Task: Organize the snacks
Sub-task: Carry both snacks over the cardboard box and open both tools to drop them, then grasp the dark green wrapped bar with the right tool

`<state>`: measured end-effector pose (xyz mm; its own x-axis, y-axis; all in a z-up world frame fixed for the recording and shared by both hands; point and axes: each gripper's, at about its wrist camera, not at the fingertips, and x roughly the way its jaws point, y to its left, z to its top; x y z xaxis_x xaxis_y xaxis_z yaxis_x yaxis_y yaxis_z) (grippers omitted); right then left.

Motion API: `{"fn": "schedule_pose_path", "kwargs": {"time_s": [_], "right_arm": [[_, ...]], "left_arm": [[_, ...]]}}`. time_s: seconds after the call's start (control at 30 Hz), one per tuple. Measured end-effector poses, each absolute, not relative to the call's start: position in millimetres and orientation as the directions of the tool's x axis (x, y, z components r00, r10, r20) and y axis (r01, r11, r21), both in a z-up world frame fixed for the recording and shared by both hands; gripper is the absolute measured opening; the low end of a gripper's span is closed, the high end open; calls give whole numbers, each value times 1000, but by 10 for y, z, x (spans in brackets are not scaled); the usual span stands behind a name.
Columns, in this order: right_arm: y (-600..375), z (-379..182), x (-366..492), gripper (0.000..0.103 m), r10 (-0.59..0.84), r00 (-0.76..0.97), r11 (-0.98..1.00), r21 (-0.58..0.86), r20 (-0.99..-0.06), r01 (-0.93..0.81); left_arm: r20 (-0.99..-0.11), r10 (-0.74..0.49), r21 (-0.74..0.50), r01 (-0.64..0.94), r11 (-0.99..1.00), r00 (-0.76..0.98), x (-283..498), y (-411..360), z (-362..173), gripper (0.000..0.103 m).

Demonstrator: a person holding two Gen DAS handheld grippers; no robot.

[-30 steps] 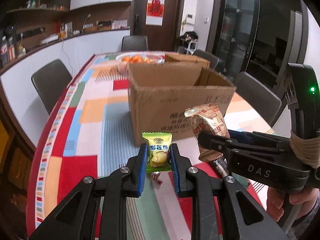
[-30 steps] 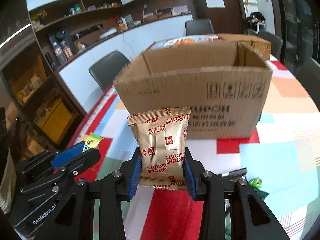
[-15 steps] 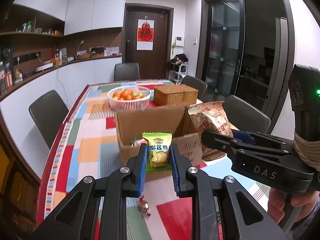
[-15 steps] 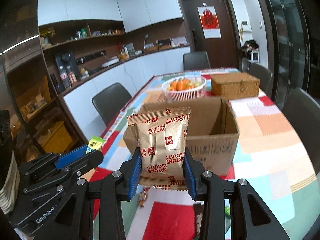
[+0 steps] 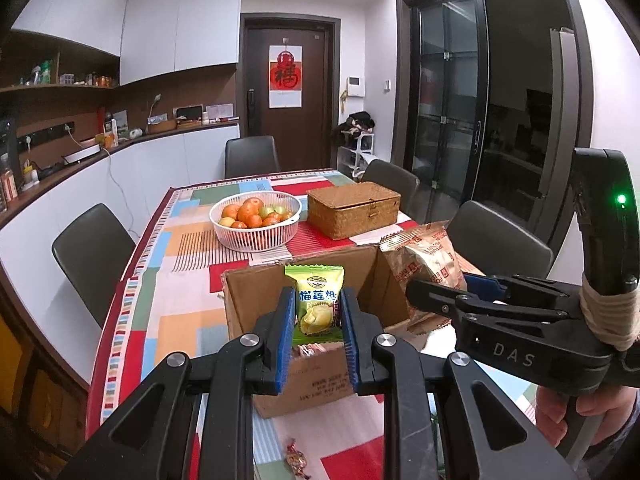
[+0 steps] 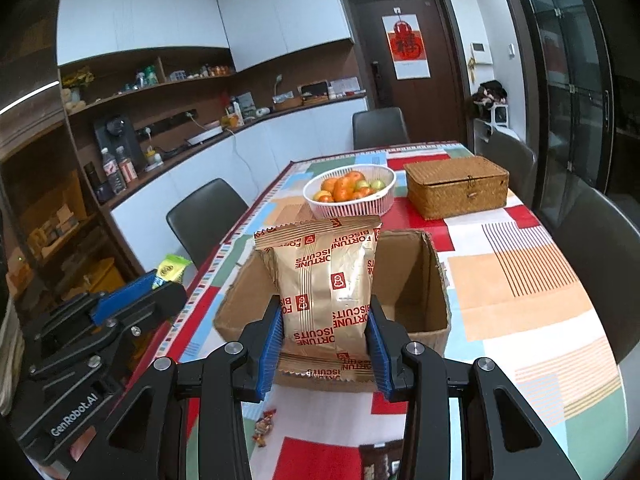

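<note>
My left gripper is shut on a small green durian candy packet, held upright above the near edge of the open cardboard box. My right gripper is shut on a gold biscuit bag with red lettering, held just in front of and above the same cardboard box. In the left wrist view the biscuit bag and right gripper hang to the right of the box. In the right wrist view the left gripper with the candy packet shows at the left.
A white basket of fruit and a lidded wicker box stand farther back on the patchwork tablecloth. A loose wrapped candy and a dark packet lie on the table near me. Grey chairs surround the table.
Both grippers have risen with their snacks. The box, seen from its side before, now shows its open top from above, and the basket and wicker box have come into view.
</note>
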<state>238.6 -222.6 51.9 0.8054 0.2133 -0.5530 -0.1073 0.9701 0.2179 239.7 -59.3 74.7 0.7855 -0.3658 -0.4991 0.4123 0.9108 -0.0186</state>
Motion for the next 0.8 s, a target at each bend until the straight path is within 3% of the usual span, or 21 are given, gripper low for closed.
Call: {"fn": "schedule_pose_path", "kwargs": {"time_s": [0.4, 0.53, 0.8], "right_arm": [[-2260, 435, 2981, 40, 169, 771, 981, 178, -614, -74], [-2254, 423, 3131, 54, 92, 763, 992, 126, -639, -14], [-2268, 449, 2855, 56, 92, 795, 991, 130, -600, -17]], "left_arm": [[-574, -324, -13, 387, 922, 752, 3013, -705, 610, 25], [-571, -310, -20, 365, 931, 760, 3095, -647, 619, 46], [-555, -323, -15, 379, 925, 767, 2721, -627, 564, 46]]}}
